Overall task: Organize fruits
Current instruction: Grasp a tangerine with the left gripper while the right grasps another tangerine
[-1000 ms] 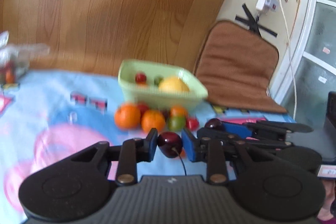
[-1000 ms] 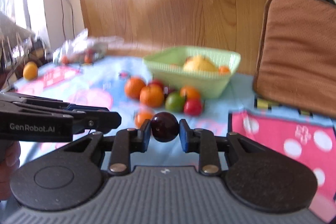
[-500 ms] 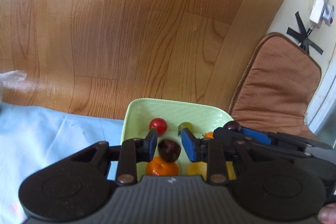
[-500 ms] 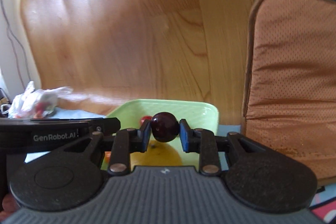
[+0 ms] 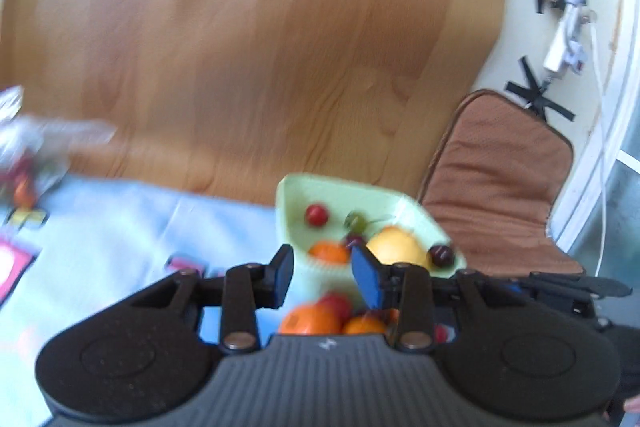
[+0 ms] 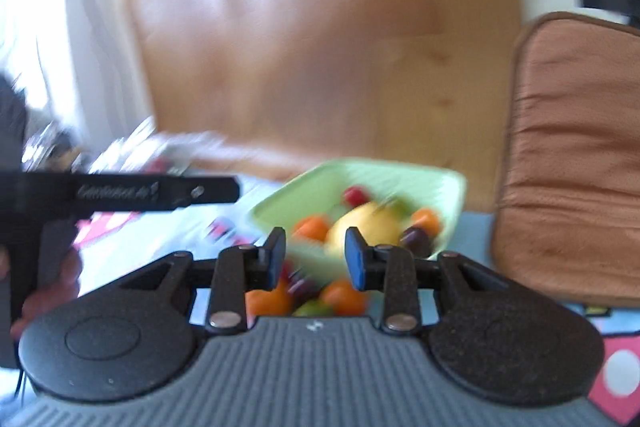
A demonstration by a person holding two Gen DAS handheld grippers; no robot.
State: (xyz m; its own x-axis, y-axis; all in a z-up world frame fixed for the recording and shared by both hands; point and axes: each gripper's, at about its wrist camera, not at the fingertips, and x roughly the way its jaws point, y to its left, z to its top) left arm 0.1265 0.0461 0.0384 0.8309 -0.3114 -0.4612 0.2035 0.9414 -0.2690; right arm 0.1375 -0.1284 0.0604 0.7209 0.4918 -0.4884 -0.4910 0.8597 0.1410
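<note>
Daylight floods in bright from my left, washing the wood panel (image 6: 320, 39) with white glare in my right wrist view. Both views smear with motion blur, worst in the right, where the green bowl (image 6: 448, 183) streaks. Fisheye bends the edges, and corners darken.

Glossy wood-grain panel (image 5: 256, 39) behind the pale green smooth plastic basket (image 5: 340, 193). Beside the basket, brown woven cloth cushion (image 5: 500, 183), matt and finely dimpled. Under the basket, printed cloth cover (image 5: 132, 223) on the bench. Matt black ribbed plastic on the left tool (image 5: 322, 273) and right tool (image 6: 316, 259), metal rivets, blue pads.
</note>
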